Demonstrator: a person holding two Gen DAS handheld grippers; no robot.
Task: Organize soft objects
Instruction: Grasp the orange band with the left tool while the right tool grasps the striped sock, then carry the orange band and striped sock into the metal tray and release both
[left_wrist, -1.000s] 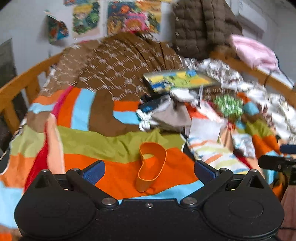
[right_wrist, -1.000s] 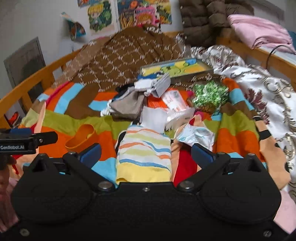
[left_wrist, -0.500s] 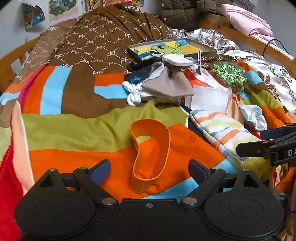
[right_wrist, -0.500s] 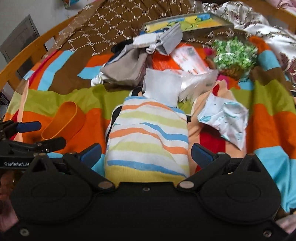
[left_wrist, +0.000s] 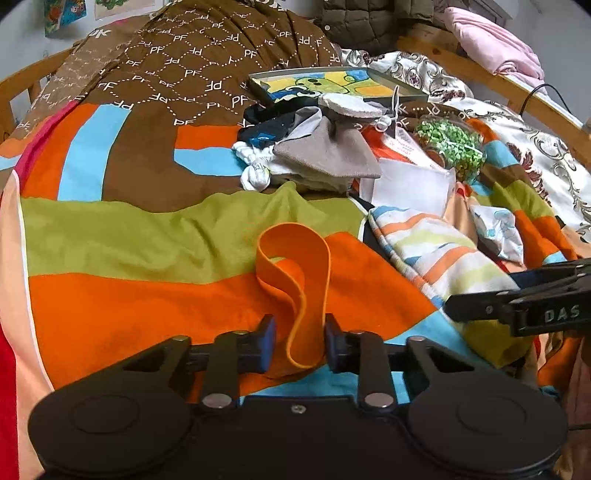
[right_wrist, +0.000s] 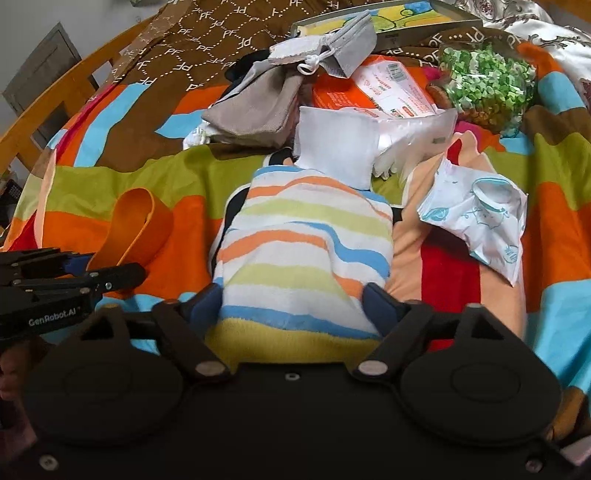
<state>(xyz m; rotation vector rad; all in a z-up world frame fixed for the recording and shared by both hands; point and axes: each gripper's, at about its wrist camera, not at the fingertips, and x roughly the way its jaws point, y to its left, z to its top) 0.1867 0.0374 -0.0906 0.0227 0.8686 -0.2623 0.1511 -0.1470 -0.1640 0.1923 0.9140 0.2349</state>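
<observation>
The left gripper was closing around the near end of the orange rubber band on the striped bedspread. To its right, the right gripper was closing on the striped towel, its pads at the towel's sides.

Left gripper jaws closing around orange band on striped blanket; striped towel beside it.

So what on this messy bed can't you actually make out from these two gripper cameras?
- Striped towel: its near end is hidden under the right gripper, right wrist view.
- Dark item beneath the towel: only an edge shows.
- Orange band: the left gripper is closing around its near loop; whether the right pad touches it is unclear, left wrist view.
- Orange packet: print too small to read.
- Picture board: cut off by the top edge.
</observation>
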